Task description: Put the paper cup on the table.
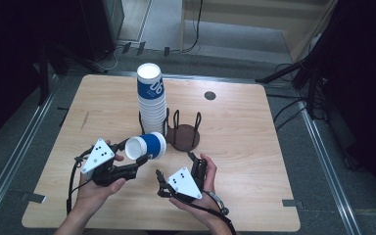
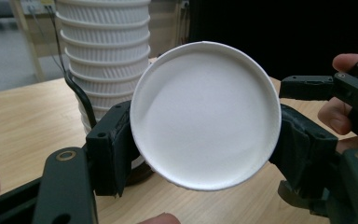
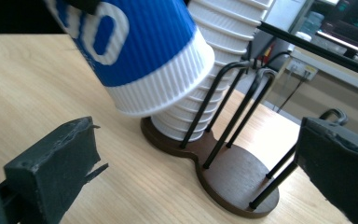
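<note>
A blue and white ribbed paper cup (image 1: 149, 146) lies on its side in the air, its white base (image 2: 205, 114) facing my left gripper (image 1: 133, 155). That gripper (image 2: 205, 140) is shut on the cup's base end, one pad on each side. Behind the cup, a tall stack of the same cups (image 1: 151, 98) stands in the left ring of a dark wooden holder (image 1: 183, 138) with black wire posts. My right gripper (image 1: 175, 164) hovers open just in front of the holder, nothing between its jaws. In the right gripper view, the held cup (image 3: 140, 46) hangs in front of the stack (image 3: 214, 70), above the holder's base (image 3: 228, 175).
The holder's right ring is bare wood. A small dark round grommet (image 1: 210, 95) sits in the table (image 1: 254, 147) near its far edge. Beyond the table there are dark stands and cables on the floor. My right gripper and the hand that holds it (image 2: 340, 93) show at the right of the left gripper view.
</note>
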`<state>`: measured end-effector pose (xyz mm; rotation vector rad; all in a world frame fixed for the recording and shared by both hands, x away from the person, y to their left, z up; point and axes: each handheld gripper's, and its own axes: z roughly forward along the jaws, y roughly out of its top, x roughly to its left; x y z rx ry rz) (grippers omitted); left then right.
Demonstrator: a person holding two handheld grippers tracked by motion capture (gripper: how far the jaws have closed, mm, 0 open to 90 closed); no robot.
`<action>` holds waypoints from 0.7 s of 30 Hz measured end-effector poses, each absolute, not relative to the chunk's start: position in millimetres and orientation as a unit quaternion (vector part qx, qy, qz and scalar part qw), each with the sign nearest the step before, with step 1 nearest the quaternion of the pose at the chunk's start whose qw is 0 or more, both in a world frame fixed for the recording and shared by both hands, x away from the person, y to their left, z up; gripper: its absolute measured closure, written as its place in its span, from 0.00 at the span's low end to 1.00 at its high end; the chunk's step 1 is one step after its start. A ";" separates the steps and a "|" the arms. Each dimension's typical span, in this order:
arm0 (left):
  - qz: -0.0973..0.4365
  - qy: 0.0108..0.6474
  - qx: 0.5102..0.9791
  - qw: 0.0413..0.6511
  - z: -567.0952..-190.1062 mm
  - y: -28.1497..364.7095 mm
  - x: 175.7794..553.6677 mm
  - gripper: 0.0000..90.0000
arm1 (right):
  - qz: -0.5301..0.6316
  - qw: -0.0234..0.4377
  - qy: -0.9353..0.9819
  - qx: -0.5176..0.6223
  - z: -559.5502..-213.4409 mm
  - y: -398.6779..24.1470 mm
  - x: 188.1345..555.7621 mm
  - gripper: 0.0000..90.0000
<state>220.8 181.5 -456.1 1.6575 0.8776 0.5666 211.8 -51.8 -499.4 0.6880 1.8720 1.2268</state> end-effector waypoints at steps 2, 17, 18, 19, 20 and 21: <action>0.248 0.375 0.701 0.554 -455.3 181.5 219.8 0.33 | 0.484 0.403 0.723 0.284 -498.8 -51.7 212.8 0.00; 0.268 0.383 0.652 0.596 -462.8 183.1 222.2 0.33 | 0.529 0.302 0.695 0.382 -484.9 -58.8 214.0 0.00; 0.270 0.382 0.652 0.596 -463.2 182.6 222.1 0.33 | 0.534 0.297 0.689 0.391 -483.6 -59.5 214.1 0.00; 0.269 0.380 0.651 0.599 -464.0 181.5 221.9 0.33 | 0.542 0.284 0.678 0.407 -481.0 -61.5 214.4 0.00; 0.269 0.379 0.651 0.600 -464.5 181.1 221.9 0.33 | 0.547 0.276 0.671 0.417 -479.5 -62.6 214.6 0.00; 0.268 0.378 0.652 0.601 -465.0 180.7 222.0 0.33 | 0.550 0.271 0.666 0.426 -478.1 -63.8 215.0 0.00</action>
